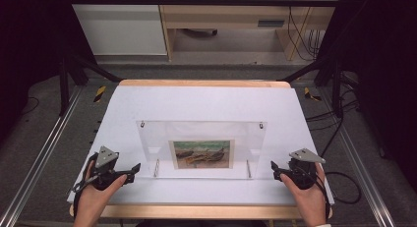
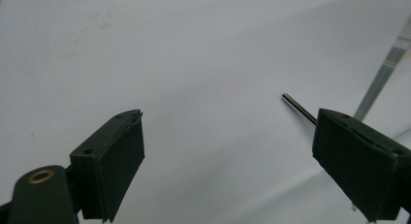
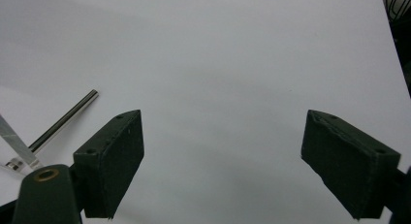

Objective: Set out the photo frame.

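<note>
1. A clear acrylic picture frame [image 1: 201,148] holding a small painted print of beached boats [image 1: 202,154] stood propped on the white sheet-covered table [image 1: 206,101], leaning on two slim metal pegs [image 1: 156,167]; it served as the landmark for all positions below.
2. The frame's long axis ran left to right across the table, parallel to the near edge.
3. The left gripper [image 1: 136,167] lay just left of the frame's lower left corner, tips pointing toward it, apart from the acrylic.
4. The right gripper [image 1: 273,169] lay just right of the frame's lower right corner, likewise pointing inward and not touching.
5. Both sets of jaws stood wide apart with nothing between them; in each gripper view bare white sheet lay between the pads [image 2: 114,161] [image 3: 116,158], with a peg [image 3: 63,120] off to the side.
6. Neither hand was clearly nearer; a grasp from both ends seemed equally available.
</note>
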`<state>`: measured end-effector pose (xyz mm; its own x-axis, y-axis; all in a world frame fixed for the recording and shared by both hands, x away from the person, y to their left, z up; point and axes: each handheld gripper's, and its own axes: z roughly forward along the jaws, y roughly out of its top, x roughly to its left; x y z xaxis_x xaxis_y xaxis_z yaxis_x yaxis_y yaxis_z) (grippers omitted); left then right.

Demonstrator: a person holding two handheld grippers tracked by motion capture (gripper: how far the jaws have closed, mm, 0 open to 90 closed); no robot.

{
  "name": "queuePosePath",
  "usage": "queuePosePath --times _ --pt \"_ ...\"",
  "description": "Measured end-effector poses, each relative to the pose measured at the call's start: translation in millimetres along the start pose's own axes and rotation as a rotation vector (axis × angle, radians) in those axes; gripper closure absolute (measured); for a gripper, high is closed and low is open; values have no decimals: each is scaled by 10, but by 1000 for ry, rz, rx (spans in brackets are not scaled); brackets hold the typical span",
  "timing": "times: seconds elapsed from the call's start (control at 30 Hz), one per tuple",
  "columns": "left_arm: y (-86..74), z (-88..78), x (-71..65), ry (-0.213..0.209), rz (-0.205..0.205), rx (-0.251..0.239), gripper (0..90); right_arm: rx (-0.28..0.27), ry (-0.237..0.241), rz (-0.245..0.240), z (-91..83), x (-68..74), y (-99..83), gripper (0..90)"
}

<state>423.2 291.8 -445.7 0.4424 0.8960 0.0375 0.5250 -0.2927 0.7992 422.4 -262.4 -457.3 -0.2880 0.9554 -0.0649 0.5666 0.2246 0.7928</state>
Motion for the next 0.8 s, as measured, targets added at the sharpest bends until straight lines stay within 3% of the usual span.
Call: queuePosePath --times 0.2,0.5,0.63,0.8 --pt "-2 55 87 28 -3 3 106 20 -7 2 75 -9 12 152" --pt "24 294 226 70 -18 17 90 50 -46 -4 274 -62 75 169" --pt "29 321 230 82 3 20 78 45 -55 -4 261 -71 66 192" --pt "3 282 271 74 -27 6 64 35 -64 5 189 -95 19 251"
